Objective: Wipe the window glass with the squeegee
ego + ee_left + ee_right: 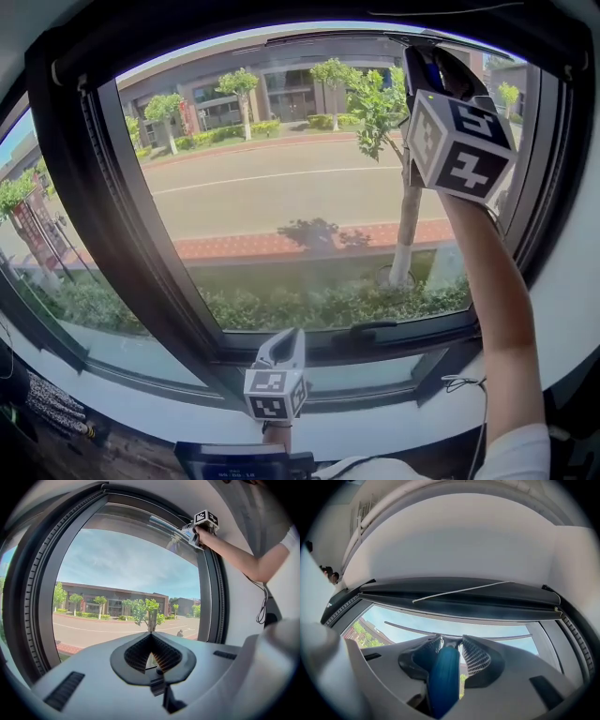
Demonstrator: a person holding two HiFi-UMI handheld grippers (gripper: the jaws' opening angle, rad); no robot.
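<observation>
Item, my right gripper (451, 641): fingers pinching the squeegee (443, 681) by its blue handle, which runs back between them toward my palm. Held high, arm stretched up.

Item, squeegee blade (412, 628): thin dark strip just ahead of those fingers, lying across the window glass (281, 206) close under the top frame (459, 599). Contact looks likely, not certain.

Item, my left gripper (151, 637): fingers pressed together at the tips, nothing between them. Held low, well below the right one, near the sill (141, 375).

Status: I judge a downward pull is about to start. No streaks or wet bands show, so the wiped share cannot be told. Everything below the blade is left to do.
</observation>
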